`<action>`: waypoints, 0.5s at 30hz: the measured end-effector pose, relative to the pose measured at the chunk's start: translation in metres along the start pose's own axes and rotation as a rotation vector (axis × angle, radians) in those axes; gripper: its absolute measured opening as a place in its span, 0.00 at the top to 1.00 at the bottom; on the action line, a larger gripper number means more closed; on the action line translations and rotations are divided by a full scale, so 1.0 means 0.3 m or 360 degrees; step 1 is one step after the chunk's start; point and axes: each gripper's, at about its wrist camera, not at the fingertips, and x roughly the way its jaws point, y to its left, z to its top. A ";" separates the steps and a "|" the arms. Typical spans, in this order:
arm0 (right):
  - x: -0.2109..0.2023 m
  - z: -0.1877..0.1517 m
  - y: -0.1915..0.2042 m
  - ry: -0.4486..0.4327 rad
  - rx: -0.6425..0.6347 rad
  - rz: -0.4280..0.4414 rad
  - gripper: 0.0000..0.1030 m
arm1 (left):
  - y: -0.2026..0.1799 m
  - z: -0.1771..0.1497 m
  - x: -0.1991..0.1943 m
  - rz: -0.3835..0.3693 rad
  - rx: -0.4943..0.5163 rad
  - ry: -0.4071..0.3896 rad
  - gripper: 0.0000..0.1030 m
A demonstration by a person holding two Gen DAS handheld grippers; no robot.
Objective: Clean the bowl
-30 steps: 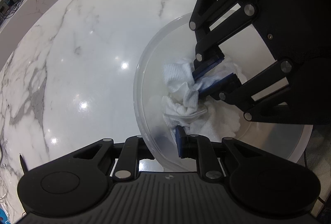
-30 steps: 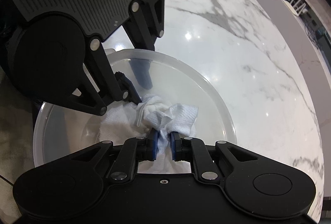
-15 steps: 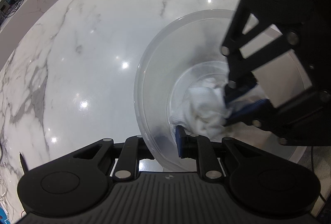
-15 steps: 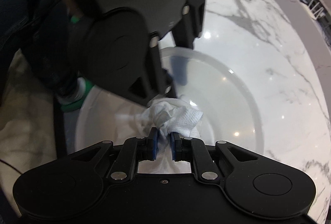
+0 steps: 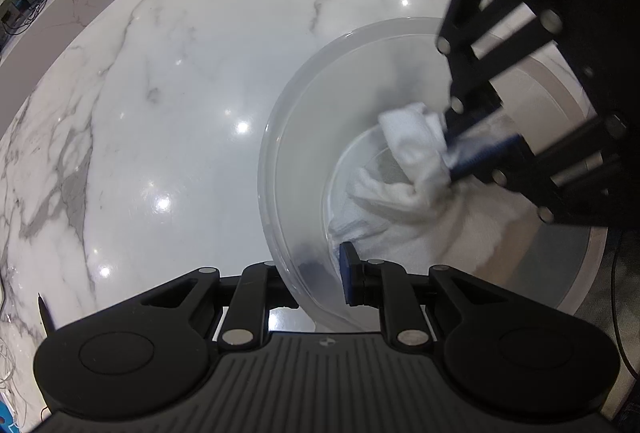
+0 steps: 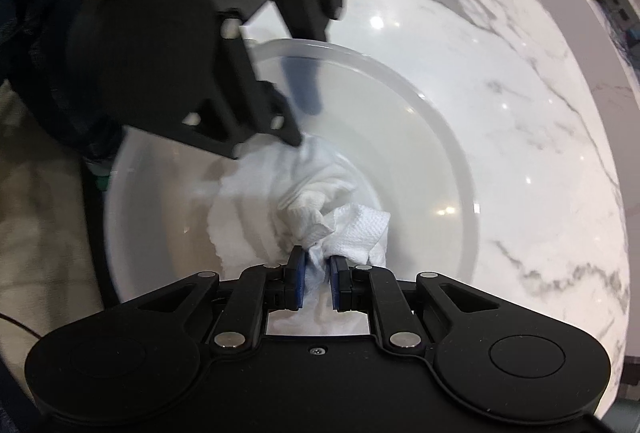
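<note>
While the left gripper (image 5: 326, 275) clamps the rim of the clear bowl (image 5: 280, 169) on the marble counter (image 5: 160, 93), the right gripper (image 6: 318, 275) pinches a wadded paper towel (image 6: 320, 209) against the bottom. Wiping looks underway; next likely sweeps up the walls.

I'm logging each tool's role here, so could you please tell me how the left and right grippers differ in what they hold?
The left gripper is clamped on the wall of the translucent bowl; the right gripper pinches a crumpled white paper towel. The left sits at the rim, the right reaches inside. Both are black with blue pads, pointing steeply downward.
</note>
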 end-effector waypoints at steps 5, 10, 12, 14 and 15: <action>0.015 0.014 -0.022 -0.0039 0.0027 -0.0049 0.90 | -0.005 -0.003 0.000 -0.0002 -0.0007 0.0002 0.85; 0.023 0.029 -0.027 -0.0105 0.0020 -0.0080 0.90 | -0.001 0.001 -0.003 -0.0009 -0.0018 0.0003 0.85; 0.024 0.032 -0.026 -0.0131 0.0016 -0.0085 0.90 | -0.002 0.000 -0.005 -0.0009 -0.0024 0.0003 0.85; 0.021 0.035 -0.023 -0.0160 0.0013 -0.0082 0.90 | -0.007 -0.002 -0.013 -0.0013 -0.0030 0.0002 0.85; 0.018 0.035 -0.020 -0.0178 0.0008 -0.0072 0.90 | -0.010 -0.002 -0.016 -0.0015 -0.0034 0.0002 0.85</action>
